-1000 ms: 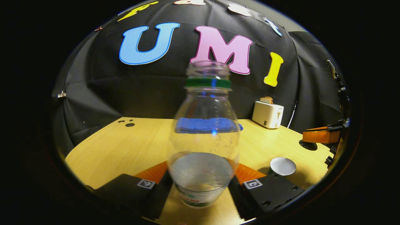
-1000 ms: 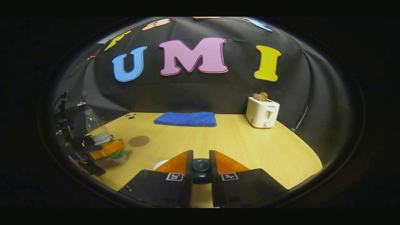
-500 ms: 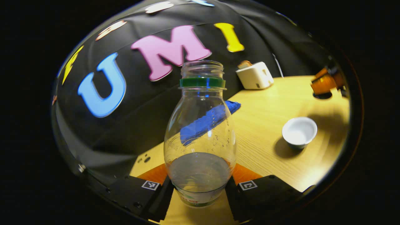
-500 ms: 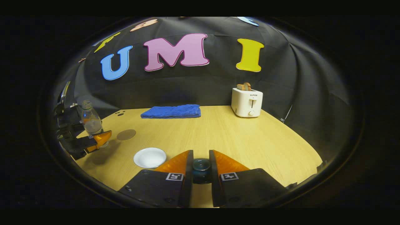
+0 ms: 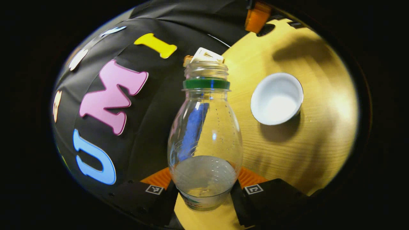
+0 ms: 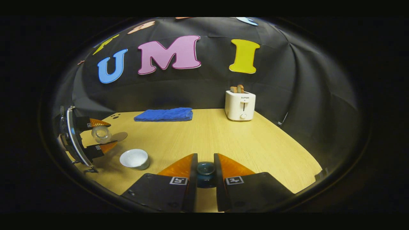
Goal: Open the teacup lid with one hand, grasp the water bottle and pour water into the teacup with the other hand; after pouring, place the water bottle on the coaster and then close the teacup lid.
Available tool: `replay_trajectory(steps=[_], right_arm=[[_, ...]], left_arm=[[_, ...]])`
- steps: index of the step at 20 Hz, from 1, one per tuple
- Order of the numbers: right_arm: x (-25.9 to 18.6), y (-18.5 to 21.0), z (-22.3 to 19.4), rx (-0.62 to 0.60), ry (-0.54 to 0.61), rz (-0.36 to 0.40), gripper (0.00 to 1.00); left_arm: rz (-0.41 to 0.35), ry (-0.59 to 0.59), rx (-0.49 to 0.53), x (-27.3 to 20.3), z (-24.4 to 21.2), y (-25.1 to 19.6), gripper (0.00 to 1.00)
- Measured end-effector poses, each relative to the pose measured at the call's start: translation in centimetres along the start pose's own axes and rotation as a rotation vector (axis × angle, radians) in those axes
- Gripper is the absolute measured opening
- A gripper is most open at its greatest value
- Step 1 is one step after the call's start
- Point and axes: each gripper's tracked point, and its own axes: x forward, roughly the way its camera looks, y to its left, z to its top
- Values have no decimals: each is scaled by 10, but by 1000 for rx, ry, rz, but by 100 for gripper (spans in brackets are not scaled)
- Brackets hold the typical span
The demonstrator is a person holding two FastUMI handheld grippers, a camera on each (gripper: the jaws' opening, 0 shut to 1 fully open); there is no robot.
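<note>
Both my tongs are clamped: left tongs (image 5: pixel 204 188) on the tilted water bottle (image 5: pixel 204 140) beside the teacup (image 6: pixel 134 158), right tongs (image 6: pixel 205 166) on the lid (image 6: pixel 205 168); toaster (image 6: pixel 240 104) and blue towel (image 6: pixel 164 114) sit beyond the teacup.

One water bottle (image 5: pixel 204 134), one teacup (image 5: pixel 276 98), one lid (image 6: pixel 205 171), one coaster (image 6: pixel 119 136), one toaster (image 6: pixel 240 104), one blue cloth (image 6: pixel 164 114), two grippers (image 5: pixel 204 191) (image 6: pixel 205 179).

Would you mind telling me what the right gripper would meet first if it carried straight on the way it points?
The right gripper, shut on the teacup lid, points across bare table. The way looks free up to the booth wall; the toaster sits slightly right, though depth is unclear.
</note>
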Motion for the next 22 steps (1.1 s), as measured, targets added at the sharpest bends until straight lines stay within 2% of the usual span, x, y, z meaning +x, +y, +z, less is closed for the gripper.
replay_trajectory(steps=[9, 13, 14, 15, 22], right_arm=[[2, -6, -3, 24, -1, 1, 28], [1, 1, -8, 49, 14, 13, 28], [0, 3, -8, 49, 12, 15, 33], [0, 4, -7, 47, 10, 20, 28], [-1, 3, -1, 64, -4, 31, 28]], left_arm=[[-15, 23, 369, 9, 0, -2, 77], [-21, 16, 442, 19, 4, 1, 77], [-19, 10, 469, 18, 5, 2, 76], [-22, 5, 495, 19, 7, 2, 76], [-41, 11, 586, 20, 9, 8, 76]])
